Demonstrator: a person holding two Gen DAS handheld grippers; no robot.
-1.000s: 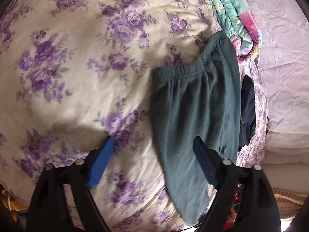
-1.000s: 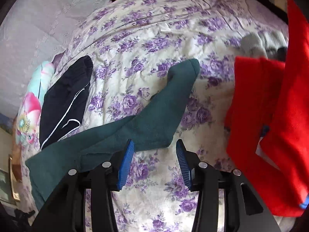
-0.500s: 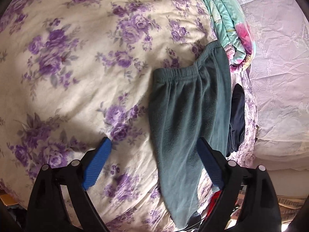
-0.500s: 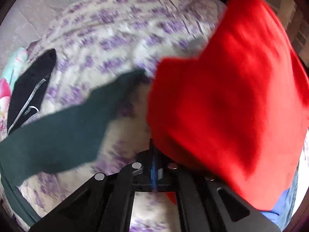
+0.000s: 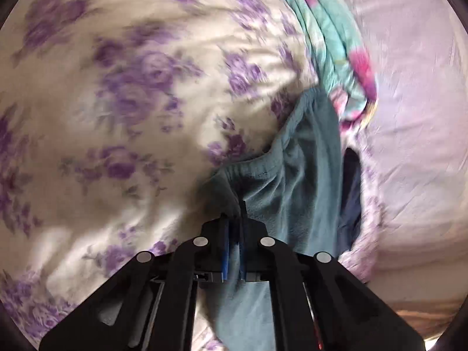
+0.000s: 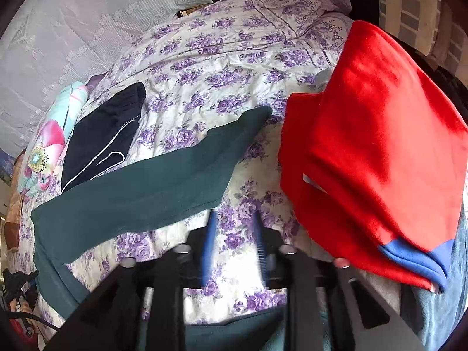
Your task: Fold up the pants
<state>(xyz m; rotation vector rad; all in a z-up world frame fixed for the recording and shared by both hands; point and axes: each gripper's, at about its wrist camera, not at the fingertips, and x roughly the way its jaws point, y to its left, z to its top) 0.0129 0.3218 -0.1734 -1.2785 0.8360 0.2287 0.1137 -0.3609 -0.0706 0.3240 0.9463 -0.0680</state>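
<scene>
Dark green fleece pants (image 6: 163, 181) lie across the purple-flowered bedspread (image 6: 222, 67), one leg stretching up to the right. In the left wrist view their elastic waistband (image 5: 263, 166) is bunched and pulled toward my left gripper (image 5: 234, 219), which is shut on its near corner. My right gripper (image 6: 234, 228) hovers just below the leg's lower edge. Its blue pads (image 6: 208, 234) are blurred and its jaws are opening, with only bedspread between them. More green cloth (image 6: 234, 336) shows under that gripper at the bottom edge.
A red garment with blue trim (image 6: 365, 146) fills the right side. Black pants with a white stripe (image 6: 102, 137) and a folded teal floral blanket (image 5: 336, 38) lie beyond the green pants. Pale lace fabric (image 6: 58, 35) borders the bed.
My left gripper went from wide open to shut on the waistband corner, which now bunches. My right gripper shut, then reopened. The red garment swept across its view and now sits at the right.
</scene>
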